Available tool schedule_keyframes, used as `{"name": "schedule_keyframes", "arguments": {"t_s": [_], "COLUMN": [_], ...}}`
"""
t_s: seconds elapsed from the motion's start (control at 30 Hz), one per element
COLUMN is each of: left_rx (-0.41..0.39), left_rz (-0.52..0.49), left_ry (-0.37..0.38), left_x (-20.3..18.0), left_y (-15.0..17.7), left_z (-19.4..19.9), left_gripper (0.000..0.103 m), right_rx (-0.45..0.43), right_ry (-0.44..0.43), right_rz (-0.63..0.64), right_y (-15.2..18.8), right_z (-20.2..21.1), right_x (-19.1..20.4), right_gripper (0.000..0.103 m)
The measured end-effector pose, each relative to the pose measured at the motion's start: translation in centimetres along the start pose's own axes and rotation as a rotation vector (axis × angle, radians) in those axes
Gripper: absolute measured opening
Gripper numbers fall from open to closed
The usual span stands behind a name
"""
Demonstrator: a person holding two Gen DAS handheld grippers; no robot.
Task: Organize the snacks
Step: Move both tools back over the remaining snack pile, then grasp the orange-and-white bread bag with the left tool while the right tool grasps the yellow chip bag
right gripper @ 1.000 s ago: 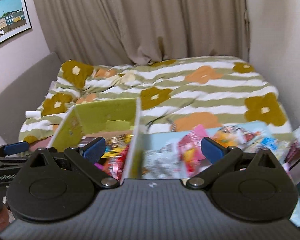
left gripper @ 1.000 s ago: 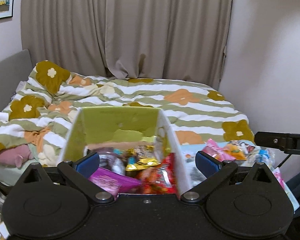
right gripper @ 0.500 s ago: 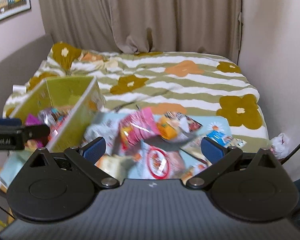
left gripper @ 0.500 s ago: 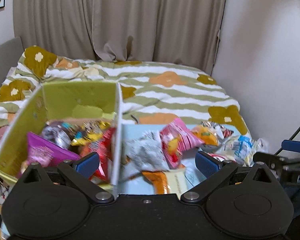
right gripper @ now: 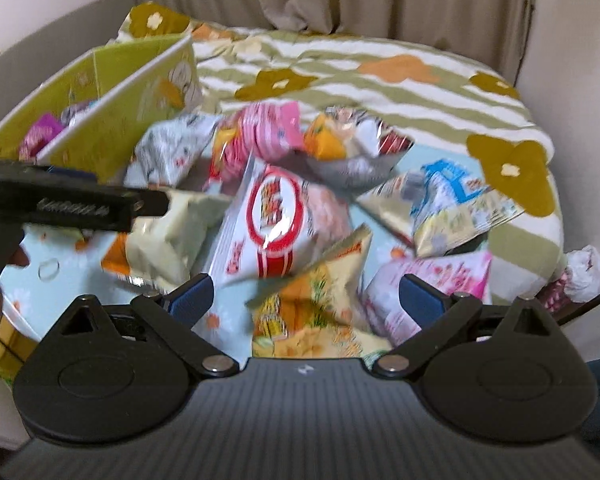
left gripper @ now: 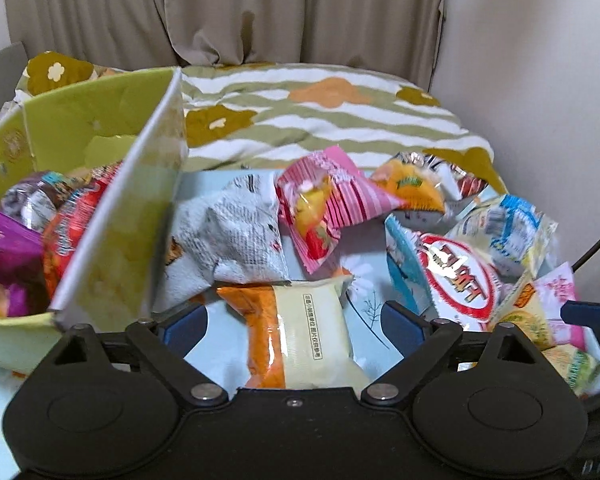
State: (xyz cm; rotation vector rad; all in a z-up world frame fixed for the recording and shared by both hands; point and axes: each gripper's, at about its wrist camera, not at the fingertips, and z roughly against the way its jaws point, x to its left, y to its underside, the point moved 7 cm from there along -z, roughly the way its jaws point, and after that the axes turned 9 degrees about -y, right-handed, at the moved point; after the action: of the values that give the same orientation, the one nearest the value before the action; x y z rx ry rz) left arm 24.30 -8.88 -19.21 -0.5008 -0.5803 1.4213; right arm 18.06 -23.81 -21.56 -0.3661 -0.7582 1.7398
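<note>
A green box (left gripper: pixel 100 112) holding several snack packs stands at the left; it also shows in the right wrist view (right gripper: pixel 112 80). Loose snack packs lie in a pile on a light blue floral surface (left gripper: pixel 216 356). My left gripper (left gripper: pixel 294 326) is open, with an orange-and-cream pack (left gripper: pixel 304 340) lying between its fingers. My right gripper (right gripper: pixel 306 300) is open over a yellow-orange pack (right gripper: pixel 312 312), beside a red-and-white pack (right gripper: pixel 276 224). The left gripper's finger (right gripper: pixel 72 204) crosses the right wrist view at the left.
A bed with a green-striped floral duvet (left gripper: pixel 340 112) lies behind the snacks. Curtains (left gripper: pixel 228 12) hang at the back and a wall (left gripper: pixel 540 80) stands to the right. A pink pack (left gripper: pixel 328 204) and a grey-white pack (left gripper: pixel 228 232) lie near the box.
Both grippers have swung right and down, from the green box towards the loose snack pile. The packs now sit close below the open fingers.
</note>
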Motion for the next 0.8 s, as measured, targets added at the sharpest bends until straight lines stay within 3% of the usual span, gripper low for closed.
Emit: {"name": "schedule_keyframes", "arguments": {"t_s": [0.23,0.43,0.8], "left_rx": [0.058,0.125,0.123], "left_rz": [-0.014,-0.007,-0.023], "left_ry": [-0.013,-0.001,-0.005], "left_x": [-0.8,-0.7,-0.4], "left_y": [1.1,2.5,3.8], "left_z": [-2.7,-4.4,-3.1], "left_gripper": [0.091,0.074,0.068], "right_rx": [0.024,0.047,0.063], "right_ry": [0.011,0.01,0.016], "right_rz": [0.074,0.09,0.112], "right_y": [0.9,1.5,2.2], "right_z": [-1.6,-2.5,-3.1], "right_x": [0.3,0.1,-0.1], "right_gripper": [0.103,0.103,0.103]}}
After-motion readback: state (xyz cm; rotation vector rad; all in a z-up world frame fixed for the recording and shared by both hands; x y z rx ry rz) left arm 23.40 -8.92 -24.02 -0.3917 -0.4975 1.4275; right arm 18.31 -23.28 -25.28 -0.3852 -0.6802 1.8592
